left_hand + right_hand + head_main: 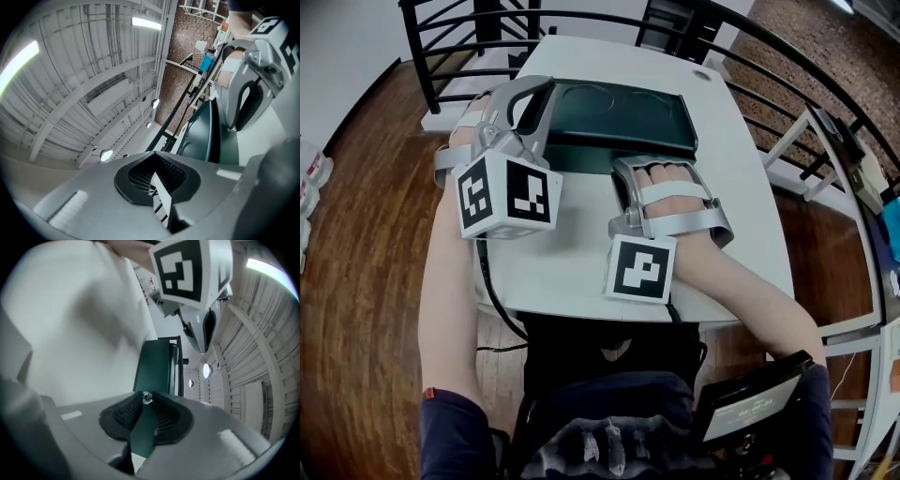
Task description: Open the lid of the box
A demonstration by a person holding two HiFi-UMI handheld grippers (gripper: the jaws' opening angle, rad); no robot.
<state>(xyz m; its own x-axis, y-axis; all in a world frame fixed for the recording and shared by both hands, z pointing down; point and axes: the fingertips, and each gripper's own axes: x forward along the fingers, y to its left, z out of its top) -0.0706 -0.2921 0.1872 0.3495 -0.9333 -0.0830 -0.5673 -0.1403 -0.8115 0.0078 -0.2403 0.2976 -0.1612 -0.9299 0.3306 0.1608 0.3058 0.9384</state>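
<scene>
A dark green box (619, 117) lies on the white table (572, 253), far from me. My right gripper (659, 161) sits at the middle of the box's front edge. In the right gripper view a green strip of the lid (143, 427) fills the gap between the pads of the right gripper (144, 423), which is shut on it; a small shiny knob (147, 397) shows at the tip. My left gripper (546, 94) hovers over the box's left end. Its jaws (159, 197) stand narrowly open with nothing between them, and the box (206, 136) lies off to their right.
A black metal railing (469, 37) curves round the table's far side. A dark chair (675, 23) stands behind the table. A screen device (750, 403) rests near my right elbow. Bare table lies between the box and the near edge.
</scene>
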